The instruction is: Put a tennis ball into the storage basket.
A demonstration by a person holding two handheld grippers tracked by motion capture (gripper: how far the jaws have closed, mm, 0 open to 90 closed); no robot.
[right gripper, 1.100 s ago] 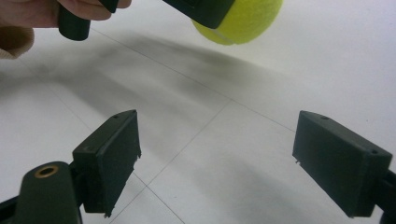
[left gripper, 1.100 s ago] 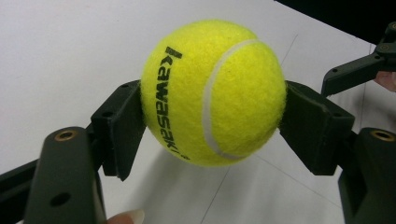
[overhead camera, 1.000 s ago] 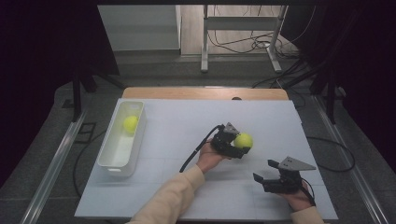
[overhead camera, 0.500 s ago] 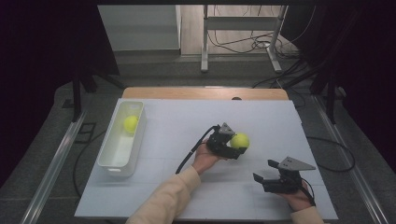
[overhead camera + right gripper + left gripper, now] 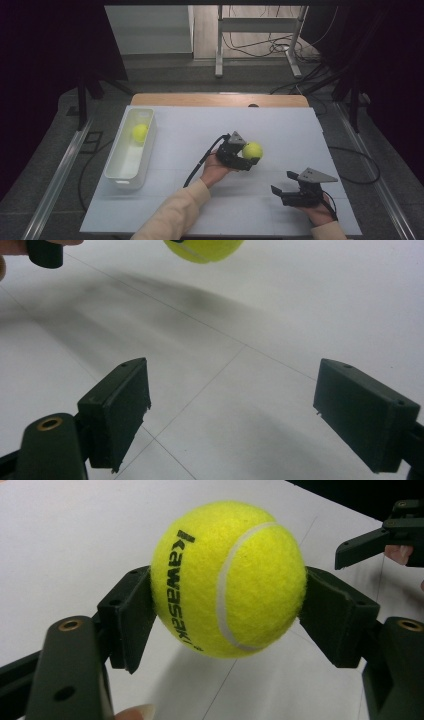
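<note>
A yellow tennis ball point(image 5: 229, 579) with black lettering is clamped between the two black jaws of my left gripper point(image 5: 227, 600), held above the white table. In the high view that ball point(image 5: 252, 150) and the left gripper point(image 5: 248, 156) are over the middle of the table. My right gripper point(image 5: 280, 194) rests near the front right with its jaws wide apart and nothing between them; in its own view the right gripper point(image 5: 232, 400) faces bare table, with the held ball point(image 5: 204, 250) at the top edge. A second yellow ball point(image 5: 140, 132) lies in the white bin point(image 5: 118, 171).
The white bin stands lengthwise along the table's left side. A wooden strip point(image 5: 220, 100) runs along the far edge. Beyond it are a metal stand point(image 5: 257, 30) and loose cables point(image 5: 260, 50) on the floor.
The left gripper and its ball have shifted slightly toward the left and up in the picture. The right gripper has stayed where it was.
</note>
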